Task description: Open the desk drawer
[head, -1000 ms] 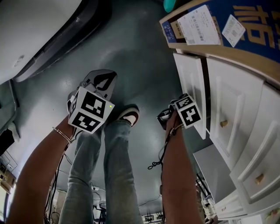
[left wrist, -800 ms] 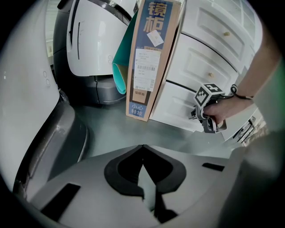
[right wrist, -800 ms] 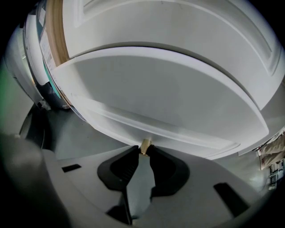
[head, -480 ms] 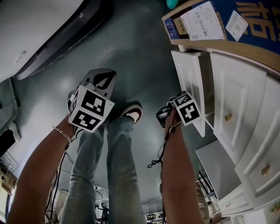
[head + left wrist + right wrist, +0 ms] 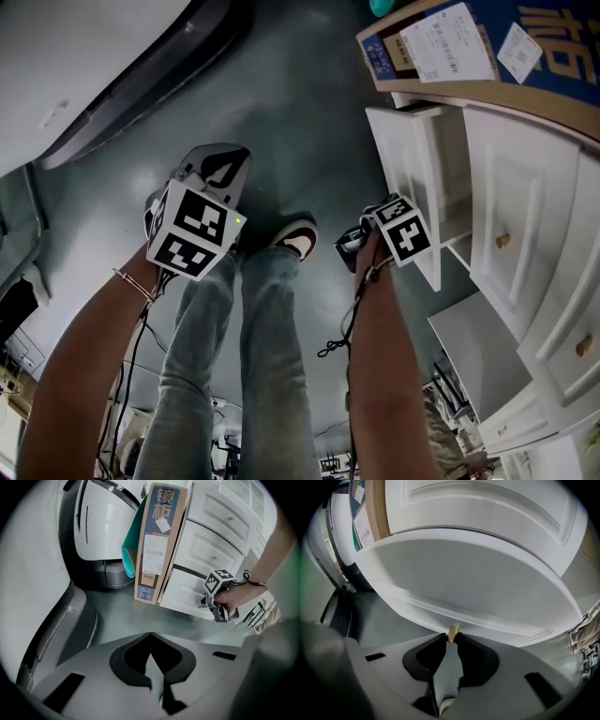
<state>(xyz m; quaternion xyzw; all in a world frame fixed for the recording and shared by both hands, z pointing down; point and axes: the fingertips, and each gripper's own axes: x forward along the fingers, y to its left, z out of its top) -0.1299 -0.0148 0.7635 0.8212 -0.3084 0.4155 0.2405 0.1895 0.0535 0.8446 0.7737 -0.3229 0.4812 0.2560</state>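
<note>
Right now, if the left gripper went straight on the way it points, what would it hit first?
Probably the bare grey-green floor, short of the tall blue-and-brown cardboard box; depth is unclear.

I'm seeing the drawer [image 5: 408, 178] front looking smooth, white-painted and satin, with its knob [image 5: 453, 633] a dull tan. Beside the drawer, the box [image 5: 553, 56] is showing matt brown cardboard carrying paper labels [image 5: 441, 47].

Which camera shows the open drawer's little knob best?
The right gripper view: the knob sits close up, pinched in the jaws of the right hand-held gripper. In the head view and the left gripper view, that gripper hides it; only the drawer front shows.
</note>
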